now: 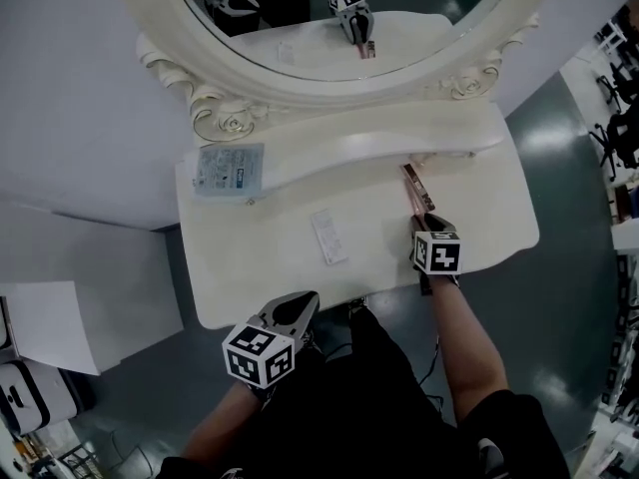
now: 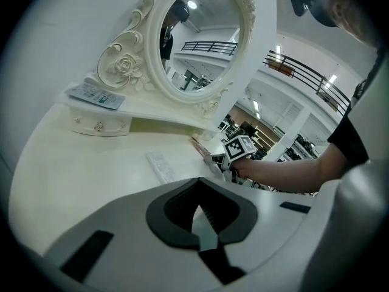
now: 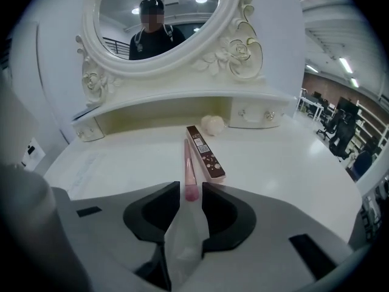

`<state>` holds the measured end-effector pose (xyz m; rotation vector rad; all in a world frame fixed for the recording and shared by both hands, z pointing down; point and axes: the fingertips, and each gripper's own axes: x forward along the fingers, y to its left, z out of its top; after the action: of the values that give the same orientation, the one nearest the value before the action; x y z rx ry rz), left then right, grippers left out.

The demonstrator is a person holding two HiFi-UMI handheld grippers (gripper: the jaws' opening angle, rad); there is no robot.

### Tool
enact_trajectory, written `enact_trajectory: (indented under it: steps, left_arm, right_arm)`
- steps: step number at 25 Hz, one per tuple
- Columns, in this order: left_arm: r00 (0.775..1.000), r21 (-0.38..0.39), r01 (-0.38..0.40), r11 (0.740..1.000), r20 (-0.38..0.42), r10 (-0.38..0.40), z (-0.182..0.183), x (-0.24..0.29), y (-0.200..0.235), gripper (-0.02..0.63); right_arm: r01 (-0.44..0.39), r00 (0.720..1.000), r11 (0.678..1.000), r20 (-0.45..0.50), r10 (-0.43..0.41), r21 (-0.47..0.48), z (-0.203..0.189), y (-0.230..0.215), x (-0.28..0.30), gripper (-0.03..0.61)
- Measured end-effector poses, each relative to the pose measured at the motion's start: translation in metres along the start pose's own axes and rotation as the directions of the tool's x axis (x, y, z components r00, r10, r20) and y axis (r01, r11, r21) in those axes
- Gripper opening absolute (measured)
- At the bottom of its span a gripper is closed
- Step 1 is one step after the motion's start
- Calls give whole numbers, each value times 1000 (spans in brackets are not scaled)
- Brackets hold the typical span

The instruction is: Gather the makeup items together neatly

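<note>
A slim pink makeup brush (image 3: 188,160) in a clear sleeve lies on the white dressing table (image 1: 260,267), pointing at the mirror. My right gripper (image 3: 190,190) is shut on its near end, low over the table's right side (image 1: 425,226). A long brown cosmetic box (image 3: 205,151) lies just right of the brush, nearly parallel to it. A white puff (image 3: 213,125) sits under the shelf behind them. A flat white packet (image 1: 329,238) lies mid-table. My left gripper (image 1: 303,304) hovers at the table's front edge, shut and empty.
A blue-and-white packet (image 1: 230,170) rests on the raised shelf at the left. The ornate oval mirror (image 1: 329,28) stands at the back, with small drawers (image 3: 255,114) beneath the shelf. The table's front edge drops to the floor by the person's legs.
</note>
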<state>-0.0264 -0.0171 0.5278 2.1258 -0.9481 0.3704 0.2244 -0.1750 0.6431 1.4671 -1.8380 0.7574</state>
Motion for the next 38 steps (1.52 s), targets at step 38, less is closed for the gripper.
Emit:
enact_trajectory:
  steps: [38]
  left_arm:
    - [1000,25,6,1000,2,-6,-14,-45,14,9]
  right_arm:
    - [-41,999,991,18,43,-126,-29,133,-18,37]
